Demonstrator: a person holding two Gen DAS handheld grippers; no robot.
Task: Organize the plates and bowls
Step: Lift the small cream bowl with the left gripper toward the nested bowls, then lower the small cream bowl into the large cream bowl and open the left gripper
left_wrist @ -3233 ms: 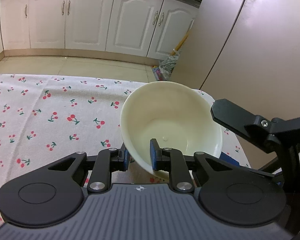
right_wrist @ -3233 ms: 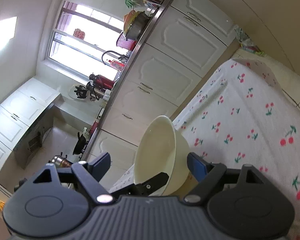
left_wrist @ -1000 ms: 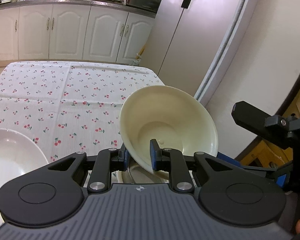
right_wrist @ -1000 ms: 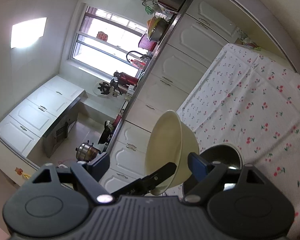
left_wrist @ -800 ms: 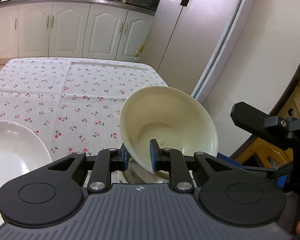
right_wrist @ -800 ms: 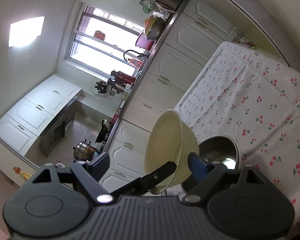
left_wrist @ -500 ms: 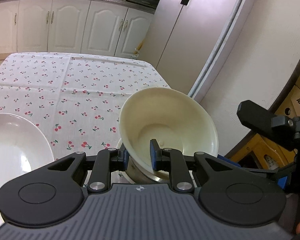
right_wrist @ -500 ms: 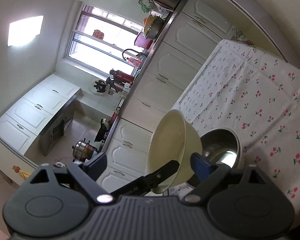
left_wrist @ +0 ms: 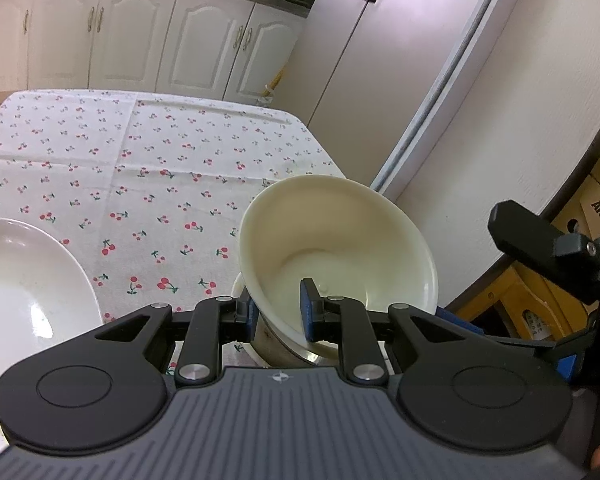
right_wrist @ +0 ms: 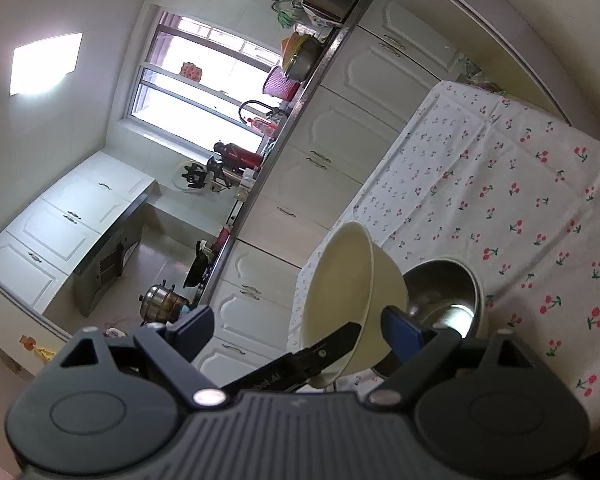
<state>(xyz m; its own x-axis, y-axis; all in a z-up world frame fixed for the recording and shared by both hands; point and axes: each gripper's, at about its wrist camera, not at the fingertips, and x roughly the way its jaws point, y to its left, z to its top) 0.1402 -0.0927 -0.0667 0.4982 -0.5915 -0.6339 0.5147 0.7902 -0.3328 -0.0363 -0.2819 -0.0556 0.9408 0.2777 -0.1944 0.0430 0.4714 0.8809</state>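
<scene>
**Cream bowl comes down over the steel bowl**

Since the earlier frames the left gripper (left_wrist: 278, 312) has carried the cream bowl (left_wrist: 340, 248) from over bare cloth to just above the steel bowl (right_wrist: 444, 292), and it is now lower than half a second ago.

Nearest, the left gripper's jaws are closed on the near rim of the cream bowl, one finger inside and one outside. The bowl is tilted, its mouth toward the camera. The right gripper (right_wrist: 300, 328) is wide open and holds nothing; it waits beside the bowl.

Below, the steel bowl stands on the tablecloth (left_wrist: 140, 152). A white plate (left_wrist: 24, 280) lies to the left.

To nest well, I think the bowl should be made level and centred first, then released only when its base sits inside. Farther away are cabinets (left_wrist: 100, 40) and a fridge (left_wrist: 364, 60).
</scene>
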